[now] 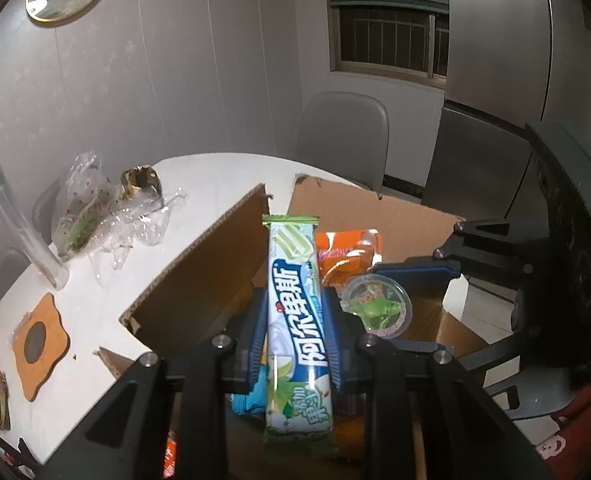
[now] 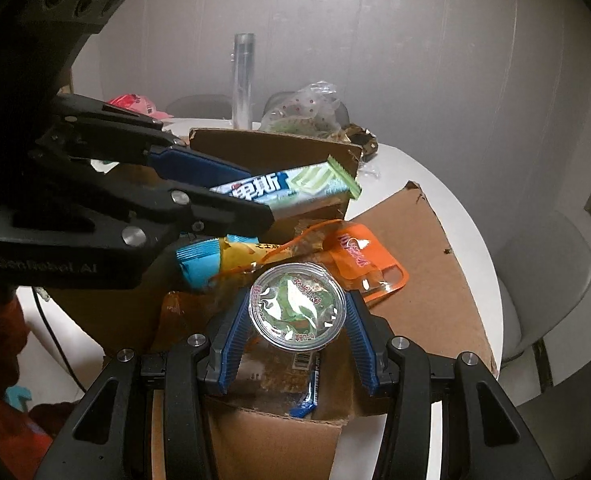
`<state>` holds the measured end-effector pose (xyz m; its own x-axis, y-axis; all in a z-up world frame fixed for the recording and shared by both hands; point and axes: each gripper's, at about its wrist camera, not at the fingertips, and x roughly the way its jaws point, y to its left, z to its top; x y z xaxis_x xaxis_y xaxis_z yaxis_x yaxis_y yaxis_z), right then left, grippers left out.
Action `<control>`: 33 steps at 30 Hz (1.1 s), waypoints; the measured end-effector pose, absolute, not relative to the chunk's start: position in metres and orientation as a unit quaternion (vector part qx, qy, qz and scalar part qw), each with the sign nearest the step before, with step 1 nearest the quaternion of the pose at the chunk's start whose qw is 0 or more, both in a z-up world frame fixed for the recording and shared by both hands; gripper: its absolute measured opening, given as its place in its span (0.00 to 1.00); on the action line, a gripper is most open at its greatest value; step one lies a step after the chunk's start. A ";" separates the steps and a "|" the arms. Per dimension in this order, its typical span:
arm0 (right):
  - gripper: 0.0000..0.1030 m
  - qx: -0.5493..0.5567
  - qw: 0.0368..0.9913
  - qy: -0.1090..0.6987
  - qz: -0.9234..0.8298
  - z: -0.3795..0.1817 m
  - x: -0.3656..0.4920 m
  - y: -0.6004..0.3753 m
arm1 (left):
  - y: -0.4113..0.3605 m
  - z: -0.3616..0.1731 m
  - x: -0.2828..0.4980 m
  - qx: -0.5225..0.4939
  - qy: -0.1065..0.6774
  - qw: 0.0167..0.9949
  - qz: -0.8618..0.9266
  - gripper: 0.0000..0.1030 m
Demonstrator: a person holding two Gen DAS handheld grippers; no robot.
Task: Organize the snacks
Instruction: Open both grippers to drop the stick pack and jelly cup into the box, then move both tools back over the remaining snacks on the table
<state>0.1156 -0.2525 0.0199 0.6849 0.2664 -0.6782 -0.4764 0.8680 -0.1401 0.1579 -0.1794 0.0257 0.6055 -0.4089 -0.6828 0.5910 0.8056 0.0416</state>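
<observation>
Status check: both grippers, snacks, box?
Left gripper shut on green candy stick. Right gripper shut on jelly cup. Both over the cardboard box; nothing blocking.

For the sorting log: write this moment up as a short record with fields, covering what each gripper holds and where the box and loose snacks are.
left gripper: jaws shut on the long green-and-white candy stick pack
right gripper: jaws shut on the round clear jelly cup with green foil lid
container: open brown cardboard box on the white round table, below both grippers
in box: orange pouch, blue-and-yellow wrapper
on table: crumpled clear plastic bag, orange wooden coaster
</observation>
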 end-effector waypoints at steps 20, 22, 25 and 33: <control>0.58 -0.159 0.906 0.340 0.194 0.031 0.108 -0.248 | -0.158 0.041 0.128 0.107 0.301 0.909 -0.269 0.84; 0.58 -0.161 0.907 0.339 0.193 0.032 0.104 -0.248 | -0.155 0.043 0.122 0.106 0.295 0.912 -0.265 0.85; 0.58 -0.166 0.908 0.336 0.188 0.034 0.098 -0.246 | -0.149 0.047 0.113 0.103 0.287 0.916 -0.262 0.85; 0.58 -0.170 0.915 0.322 0.176 0.046 0.077 -0.239 | -0.123 0.058 0.088 0.087 0.265 0.927 -0.252 0.85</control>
